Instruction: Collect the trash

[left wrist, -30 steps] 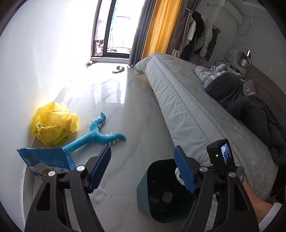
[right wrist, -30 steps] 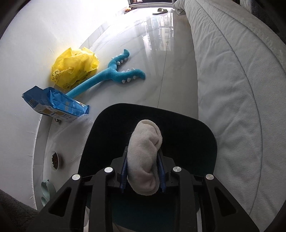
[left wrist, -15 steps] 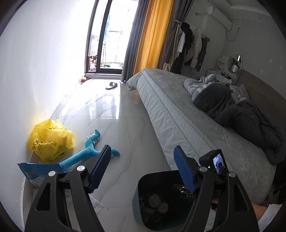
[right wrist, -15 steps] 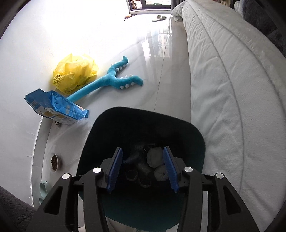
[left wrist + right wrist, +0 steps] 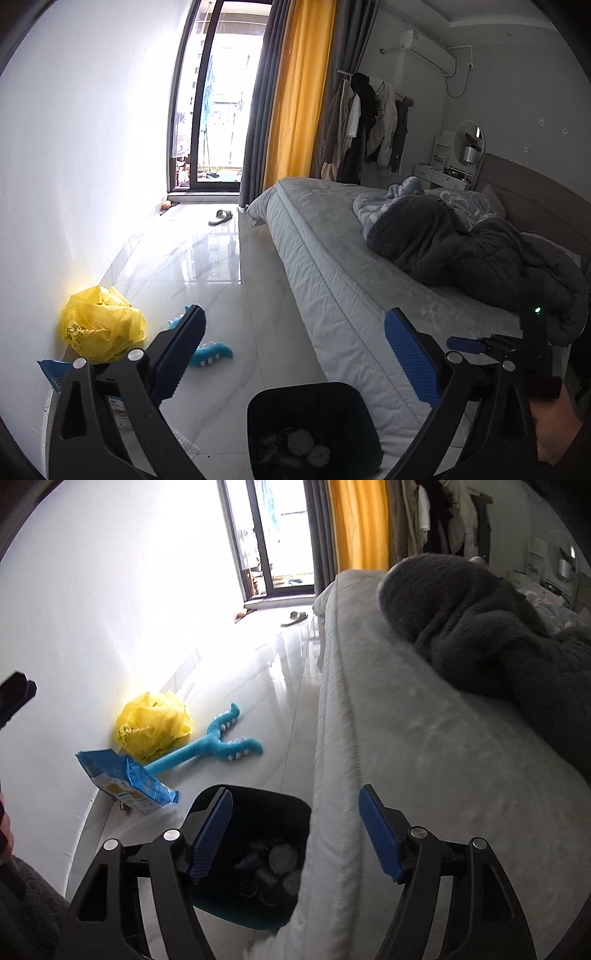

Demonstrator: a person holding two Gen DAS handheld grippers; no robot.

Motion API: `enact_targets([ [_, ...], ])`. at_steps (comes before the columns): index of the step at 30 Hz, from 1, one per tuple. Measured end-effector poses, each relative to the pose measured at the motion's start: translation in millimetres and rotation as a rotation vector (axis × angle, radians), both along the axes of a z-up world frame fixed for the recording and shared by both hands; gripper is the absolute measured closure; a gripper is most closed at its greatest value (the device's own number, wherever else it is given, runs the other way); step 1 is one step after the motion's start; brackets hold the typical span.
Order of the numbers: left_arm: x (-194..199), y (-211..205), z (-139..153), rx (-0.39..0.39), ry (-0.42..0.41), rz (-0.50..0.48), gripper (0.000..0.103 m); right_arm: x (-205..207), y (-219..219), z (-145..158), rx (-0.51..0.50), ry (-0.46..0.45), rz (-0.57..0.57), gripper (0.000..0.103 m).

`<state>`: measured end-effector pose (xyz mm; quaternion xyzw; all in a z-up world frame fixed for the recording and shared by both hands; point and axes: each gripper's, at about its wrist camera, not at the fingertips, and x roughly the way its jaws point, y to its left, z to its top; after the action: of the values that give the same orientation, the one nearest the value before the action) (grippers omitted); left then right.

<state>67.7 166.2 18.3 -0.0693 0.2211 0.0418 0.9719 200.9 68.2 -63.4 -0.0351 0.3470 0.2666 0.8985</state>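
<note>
A dark teal trash bin (image 5: pixel 260 406) (image 5: pixel 229 912) stands on the floor against the bed. Inside it lie white wads (image 5: pixel 300 441) (image 5: pixel 282 854) and dark cups. My right gripper (image 5: pixel 295 795) hangs above the bin and the mattress edge. Its jaws are opening, and nothing is between them. My left gripper (image 5: pixel 293 317) hovers over the floor beyond the bin. Its jaws are also opening wide, with nothing between them. By the wall lie a crumpled yellow bag (image 5: pixel 99 328) (image 5: pixel 155 727) and a blue packet (image 5: pixel 55 373) (image 5: pixel 125 782).
A blue plush toy (image 5: pixel 212 354) (image 5: pixel 218 746) lies on the glossy tiles. The grey bed (image 5: pixel 369 280) (image 5: pixel 424 775) with a dark blanket (image 5: pixel 461 251) fills the right side. A slipper (image 5: pixel 221 217) lies near the balcony door. Open floor runs between wall and bed.
The right gripper let the white rolled sock drop into the bin, opened and rose above the bed edge. The left gripper also rose, tilted up and spread wider.
</note>
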Motion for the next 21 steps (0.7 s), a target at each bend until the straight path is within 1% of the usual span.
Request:
enact_targets([
  [3,-6,-20,8,0.04,-0.013,0.002,0.003,-18,-40,22,0.032,-0.064,-0.044,0.019],
  [4,-9,-27,11,0.05,-0.018,0.004,0.003,-24,-52,28,0.035,-0.085,-0.056,0.014],
  [7,-17,-43,19,0.038,-0.03,-0.009,0.003,-43,-90,44,0.051,-0.133,-0.101,0.01],
  [11,-28,-56,22,0.026,-0.03,-0.016,0.003,-68,-142,58,0.074,-0.186,-0.184,0.004],
  [14,-37,-63,16,0.051,-0.008,-0.002,0.003,-89,-176,60,0.062,-0.217,-0.242,0.003],
  [17,-45,-72,8,0.074,-0.001,-0.004,0.003,-116,-207,61,0.061,-0.265,-0.278,0.003],
  [19,-50,-78,2,0.1,0.005,-0.008,0.003,-130,-219,60,0.07,-0.284,-0.294,0.003],
  [21,-54,-83,-5,0.103,0.008,-0.017,0.003,-143,-227,58,0.067,-0.289,-0.307,0.003],
])
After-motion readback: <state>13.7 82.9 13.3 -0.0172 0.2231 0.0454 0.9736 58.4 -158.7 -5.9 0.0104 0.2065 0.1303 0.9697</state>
